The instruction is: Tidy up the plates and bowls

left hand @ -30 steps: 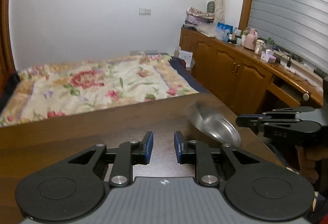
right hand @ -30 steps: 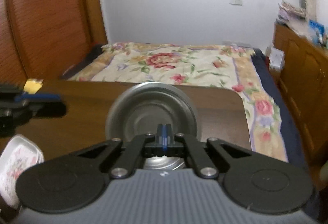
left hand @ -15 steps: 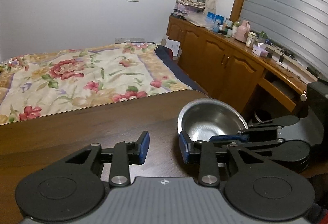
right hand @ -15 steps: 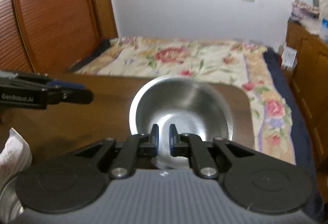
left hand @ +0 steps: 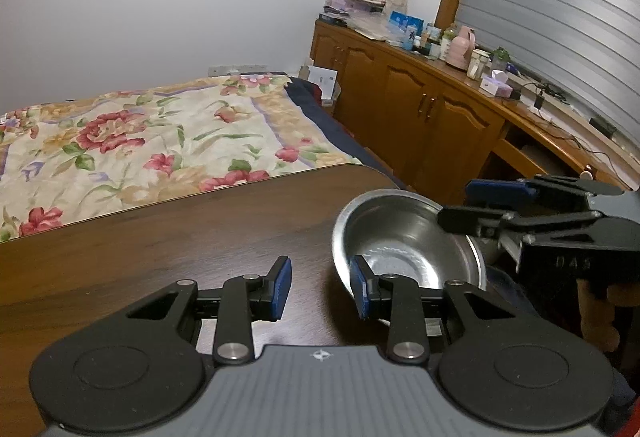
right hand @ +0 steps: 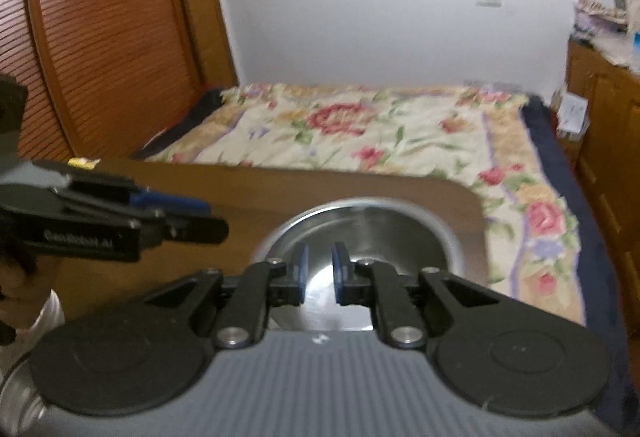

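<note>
A steel bowl [left hand: 404, 241] [right hand: 372, 233] sits upright on the dark wooden table [left hand: 160, 237] [right hand: 248, 189] near its rounded far right corner. My right gripper [right hand: 320, 261] [left hand: 460, 205] straddles the bowl's near rim; its jaws are opening and the blue pads stand apart from the metal. My left gripper [left hand: 320, 277] [right hand: 212, 217] is open with nothing between its fingers, just left of the bowl. Its right finger overlaps the bowl's left rim in the left wrist view. A white plate edge [right hand: 52, 309] and another steel rim [right hand: 16, 389] show at the lower left, mostly hidden.
A bed with a flowered cover [left hand: 140, 141] lies just past the table's far edge. Wooden cabinets [left hand: 420, 125] topped with bottles and boxes line the right wall. A slatted wooden door [right hand: 100, 37] stands at the left. A person's hand [left hand: 600, 301] holds the right gripper.
The right gripper held the bowl tilted by its rim; the bowl now rests flat on the table and the jaws have parted. The left gripper swung right toward the bowl and widened slightly.
</note>
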`<control>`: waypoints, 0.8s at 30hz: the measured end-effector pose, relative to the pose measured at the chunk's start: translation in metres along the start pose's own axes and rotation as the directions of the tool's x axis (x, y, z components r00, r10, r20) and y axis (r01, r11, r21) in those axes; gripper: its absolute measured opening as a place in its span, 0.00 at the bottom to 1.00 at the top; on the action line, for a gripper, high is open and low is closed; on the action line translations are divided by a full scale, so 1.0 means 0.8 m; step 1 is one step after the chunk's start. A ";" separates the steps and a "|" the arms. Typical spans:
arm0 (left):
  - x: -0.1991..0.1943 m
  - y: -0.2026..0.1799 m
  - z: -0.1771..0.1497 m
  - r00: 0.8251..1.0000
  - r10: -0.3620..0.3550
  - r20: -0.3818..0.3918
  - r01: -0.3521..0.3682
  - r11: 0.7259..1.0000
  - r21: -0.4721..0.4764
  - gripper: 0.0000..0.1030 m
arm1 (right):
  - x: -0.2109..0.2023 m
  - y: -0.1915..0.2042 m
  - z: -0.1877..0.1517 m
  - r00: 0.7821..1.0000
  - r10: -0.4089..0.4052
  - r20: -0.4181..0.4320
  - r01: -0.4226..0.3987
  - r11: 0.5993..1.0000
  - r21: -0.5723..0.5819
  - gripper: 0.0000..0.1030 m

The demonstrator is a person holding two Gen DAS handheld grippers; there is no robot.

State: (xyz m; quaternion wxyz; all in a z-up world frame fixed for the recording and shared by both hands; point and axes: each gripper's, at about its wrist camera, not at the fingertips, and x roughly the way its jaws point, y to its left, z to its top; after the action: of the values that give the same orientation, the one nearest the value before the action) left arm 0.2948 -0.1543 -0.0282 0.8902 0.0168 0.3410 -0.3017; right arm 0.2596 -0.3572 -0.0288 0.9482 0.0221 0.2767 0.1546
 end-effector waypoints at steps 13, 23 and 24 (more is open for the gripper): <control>0.027 -0.017 0.002 0.999 -0.021 -0.048 0.022 0.999 0.023 0.34 | 0.009 -0.056 -0.012 0.993 -0.119 0.004 0.119 0.992 0.034 0.57; 0.039 -0.016 0.001 0.996 -0.026 -0.082 0.028 0.999 0.017 0.33 | 0.018 -0.059 -0.027 0.997 -0.070 -0.024 0.072 0.993 0.090 0.56; 0.038 -0.015 0.001 0.996 -0.031 -0.085 0.032 0.999 0.015 0.33 | 0.019 -0.059 -0.028 0.998 -0.065 -0.027 0.067 0.993 0.095 0.55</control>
State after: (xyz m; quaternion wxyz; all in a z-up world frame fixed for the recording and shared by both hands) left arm 0.3064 -0.1805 -0.0447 0.8700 0.0316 0.3760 -0.3176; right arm 0.2727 -0.3983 -0.0615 0.9473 0.0566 0.2956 0.1098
